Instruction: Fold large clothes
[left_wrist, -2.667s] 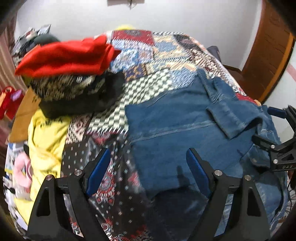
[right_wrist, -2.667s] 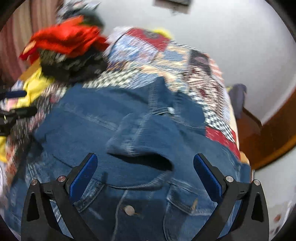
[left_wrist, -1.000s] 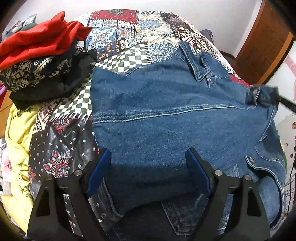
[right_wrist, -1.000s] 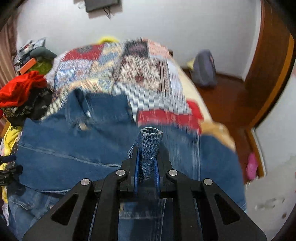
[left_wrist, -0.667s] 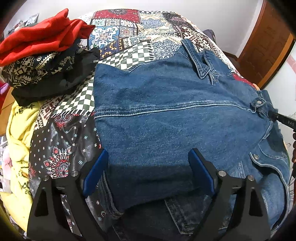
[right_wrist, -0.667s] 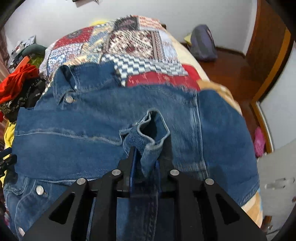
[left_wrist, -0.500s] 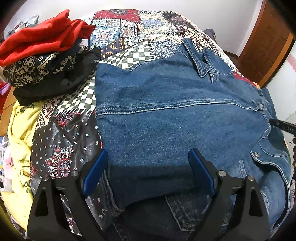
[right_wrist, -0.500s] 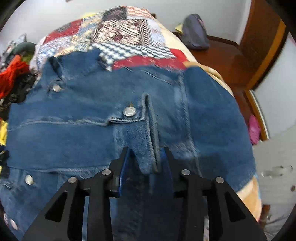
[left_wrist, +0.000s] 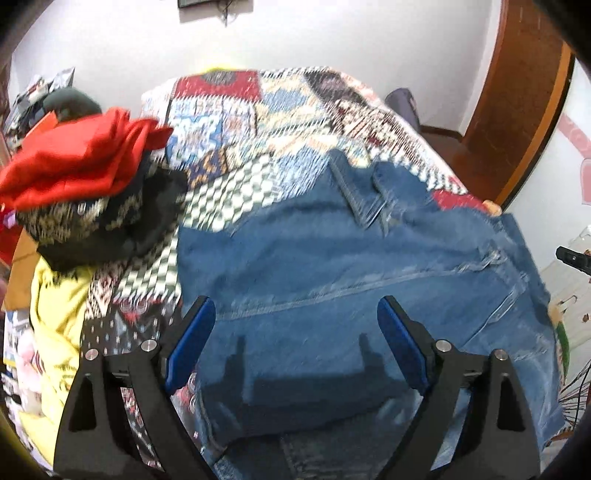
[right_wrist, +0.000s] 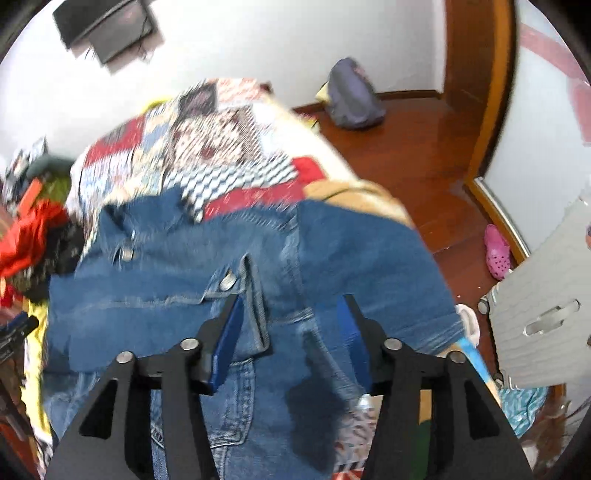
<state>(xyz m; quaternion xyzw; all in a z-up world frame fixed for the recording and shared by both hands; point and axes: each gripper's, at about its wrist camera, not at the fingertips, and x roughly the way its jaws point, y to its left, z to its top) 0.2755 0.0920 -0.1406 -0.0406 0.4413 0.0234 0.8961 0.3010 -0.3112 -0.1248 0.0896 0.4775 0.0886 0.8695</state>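
Observation:
A blue denim jacket (left_wrist: 332, 266) lies spread on the patchwork bed cover (left_wrist: 258, 110), collar toward the far end. My left gripper (left_wrist: 295, 332) is open and empty above the jacket's near part. My right gripper (right_wrist: 291, 328) is open and empty above the jacket (right_wrist: 166, 288), just over its cuff (right_wrist: 255, 291) with a metal button (right_wrist: 226, 283). The right gripper's tip shows at the right edge of the left wrist view (left_wrist: 572, 256).
A pile of red, patterned and black clothes (left_wrist: 85, 184) sits on the bed's left side, with a yellow garment (left_wrist: 55, 302) below it. A bag (right_wrist: 351, 96) and a pink shoe (right_wrist: 496, 253) lie on the wooden floor (right_wrist: 406, 147). A grey crate (right_wrist: 546, 306) stands at right.
My right gripper opened and let go of the jacket cuff, which now lies flat on the jacket. Both grippers lifted and pulled back a little.

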